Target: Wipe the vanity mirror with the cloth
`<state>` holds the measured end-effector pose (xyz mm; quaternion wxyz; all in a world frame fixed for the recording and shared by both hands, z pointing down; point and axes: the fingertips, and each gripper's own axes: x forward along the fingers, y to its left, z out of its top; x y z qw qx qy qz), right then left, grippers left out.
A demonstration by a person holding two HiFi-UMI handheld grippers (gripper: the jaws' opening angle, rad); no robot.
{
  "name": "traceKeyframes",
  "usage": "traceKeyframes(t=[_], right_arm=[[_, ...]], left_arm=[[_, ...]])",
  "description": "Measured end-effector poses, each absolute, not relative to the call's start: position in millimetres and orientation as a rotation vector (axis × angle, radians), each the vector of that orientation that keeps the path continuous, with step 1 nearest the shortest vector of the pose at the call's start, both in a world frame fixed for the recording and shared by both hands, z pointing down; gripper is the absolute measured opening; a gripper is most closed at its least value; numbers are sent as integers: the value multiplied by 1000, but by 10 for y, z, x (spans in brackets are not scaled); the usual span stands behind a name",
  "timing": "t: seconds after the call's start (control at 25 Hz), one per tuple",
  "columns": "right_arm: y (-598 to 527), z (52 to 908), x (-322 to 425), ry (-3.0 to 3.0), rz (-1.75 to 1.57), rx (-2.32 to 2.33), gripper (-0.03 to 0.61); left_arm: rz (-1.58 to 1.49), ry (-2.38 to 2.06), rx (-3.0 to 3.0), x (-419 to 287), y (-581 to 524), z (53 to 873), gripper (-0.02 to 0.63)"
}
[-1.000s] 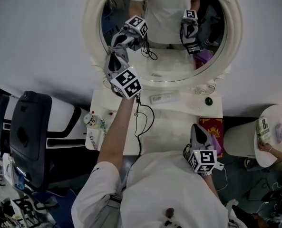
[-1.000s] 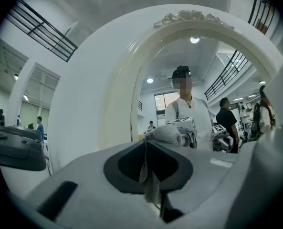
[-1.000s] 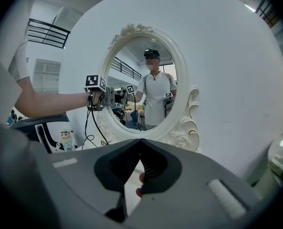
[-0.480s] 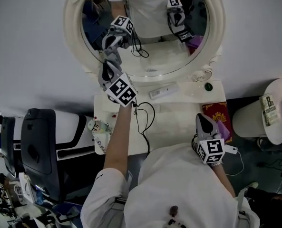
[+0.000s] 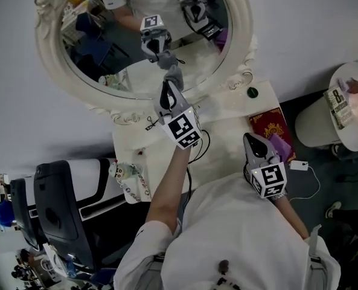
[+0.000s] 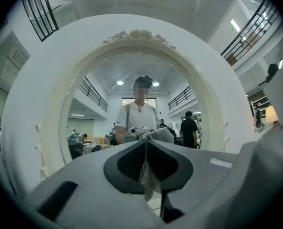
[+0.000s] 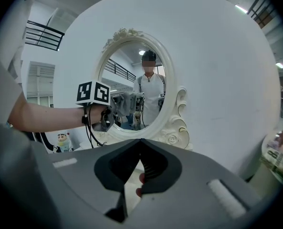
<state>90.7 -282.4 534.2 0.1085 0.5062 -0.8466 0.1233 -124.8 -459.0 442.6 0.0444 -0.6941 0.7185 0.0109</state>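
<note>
The vanity mirror (image 5: 100,47) is cut off at the top edge of the head view, and whether the cloth (image 5: 174,74) actually touches the glass cannot be told there. The left gripper (image 5: 168,89) is clamped on the cloth: in its own view a thin strip hangs in the closed jaws, while the bunched end pokes out just past the tips and hides part of the reflection. The right gripper (image 5: 255,140) is closed with nothing between its jaws, held low over the bench (image 5: 221,132) near the person's body. It covers part of a red item (image 5: 266,125) beneath it. Compared with a second ago, the left gripper has carried the cloth from the glass's lower left across to its lower right. The right gripper has stayed where it was.
</note>
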Motion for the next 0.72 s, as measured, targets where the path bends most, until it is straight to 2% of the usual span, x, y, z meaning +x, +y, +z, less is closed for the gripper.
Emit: traceKeyframes(t=[0.36,0.6,0.72], right_arm=[[-2869,5644,1305,-2469,569,1554,8],[-3017,5774,1544,-2520,774,1530,8],[-3100,5871,1554,-2556,764,1436,8]], left_arm=[[48,1958,-2302,-60,-4958,4581,18],[-78,2134,-2197,50,-5265,4912,18],[-112,2209,-2142,16,-5313,4966,19]])
